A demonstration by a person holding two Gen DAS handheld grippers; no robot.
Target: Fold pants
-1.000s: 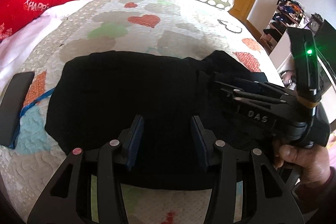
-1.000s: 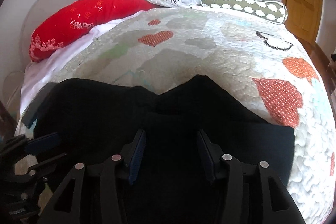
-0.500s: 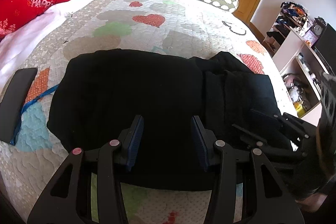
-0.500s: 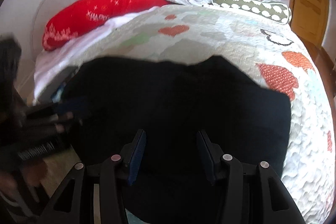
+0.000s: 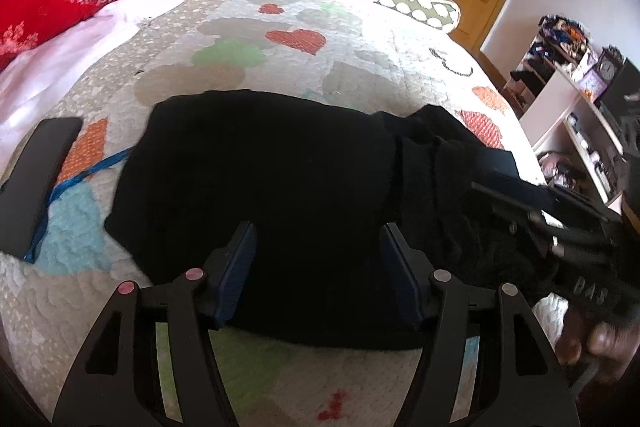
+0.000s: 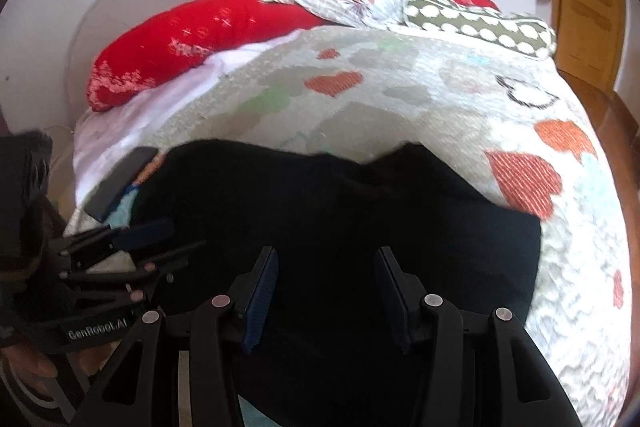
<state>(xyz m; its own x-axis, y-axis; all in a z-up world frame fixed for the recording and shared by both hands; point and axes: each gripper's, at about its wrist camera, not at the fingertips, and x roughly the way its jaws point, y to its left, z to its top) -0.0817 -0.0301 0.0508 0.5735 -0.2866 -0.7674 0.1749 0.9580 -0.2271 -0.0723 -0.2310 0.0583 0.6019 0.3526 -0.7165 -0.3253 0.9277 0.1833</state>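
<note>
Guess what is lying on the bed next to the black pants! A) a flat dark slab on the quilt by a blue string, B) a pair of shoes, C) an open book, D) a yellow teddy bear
A: a flat dark slab lies on the quilt just beside the folded black pants, with a blue string running past it.
</note>
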